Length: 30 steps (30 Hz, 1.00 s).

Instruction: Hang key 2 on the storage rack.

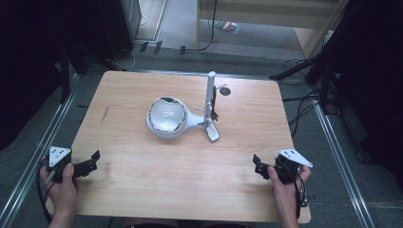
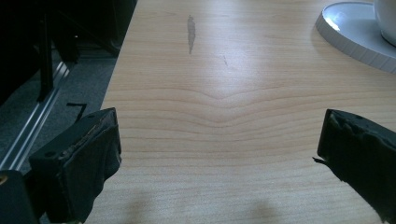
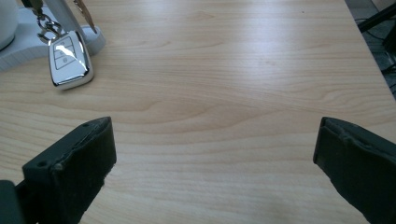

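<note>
Jaws spread and empty, the left gripper (image 1: 90, 164) and right gripper (image 1: 260, 167) wait at the near table (image 1: 142, 190) edge, apparently before an approach toward the car key fob (image 3: 70, 58) hanging beside the white stand (image 1: 167, 118).

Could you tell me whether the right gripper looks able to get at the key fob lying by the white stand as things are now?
Probably yes. The right gripper is open, and only bare table lies between it and the key fob. The fob seems ringed to the white stand, which may hinder lifting.
</note>
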{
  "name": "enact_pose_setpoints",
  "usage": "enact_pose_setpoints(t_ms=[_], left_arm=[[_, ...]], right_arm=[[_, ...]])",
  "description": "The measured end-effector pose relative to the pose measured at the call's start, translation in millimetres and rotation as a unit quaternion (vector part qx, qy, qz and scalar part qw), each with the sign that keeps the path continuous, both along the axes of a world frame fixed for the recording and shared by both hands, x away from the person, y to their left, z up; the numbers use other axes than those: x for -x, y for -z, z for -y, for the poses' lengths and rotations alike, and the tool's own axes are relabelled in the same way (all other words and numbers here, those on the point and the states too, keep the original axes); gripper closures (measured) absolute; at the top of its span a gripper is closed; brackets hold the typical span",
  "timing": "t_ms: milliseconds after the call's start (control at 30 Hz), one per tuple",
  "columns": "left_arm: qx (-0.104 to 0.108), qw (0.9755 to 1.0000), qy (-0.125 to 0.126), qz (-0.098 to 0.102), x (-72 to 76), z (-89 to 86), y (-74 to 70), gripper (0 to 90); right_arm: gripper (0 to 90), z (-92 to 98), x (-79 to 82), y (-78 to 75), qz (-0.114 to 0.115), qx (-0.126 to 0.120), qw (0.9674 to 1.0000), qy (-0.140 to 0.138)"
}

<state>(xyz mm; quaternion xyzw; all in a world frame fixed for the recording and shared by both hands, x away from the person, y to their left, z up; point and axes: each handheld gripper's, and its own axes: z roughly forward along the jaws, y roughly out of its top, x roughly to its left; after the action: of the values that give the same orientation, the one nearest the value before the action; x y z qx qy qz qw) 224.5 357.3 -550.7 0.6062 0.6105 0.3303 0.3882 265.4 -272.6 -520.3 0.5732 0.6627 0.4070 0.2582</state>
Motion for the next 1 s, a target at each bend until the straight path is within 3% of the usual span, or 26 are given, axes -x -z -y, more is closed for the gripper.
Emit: enact_pose_setpoints(t_ms=[533, 1000], left_arm=[[-0.001, 1.0, 0.0, 0.0, 0.1, 0.3, -0.1, 0.0], [0.0, 1.0, 0.002, 0.001, 0.2, 0.4, 0.0, 0.0]], right_arm=[[0.0, 33.3, 24.1, 8.4, -0.006, 0.02, 0.9997, 0.014], [0.0, 55.1, 42.0, 18.9, -0.019, 0.016, 0.9993, 0.029]])
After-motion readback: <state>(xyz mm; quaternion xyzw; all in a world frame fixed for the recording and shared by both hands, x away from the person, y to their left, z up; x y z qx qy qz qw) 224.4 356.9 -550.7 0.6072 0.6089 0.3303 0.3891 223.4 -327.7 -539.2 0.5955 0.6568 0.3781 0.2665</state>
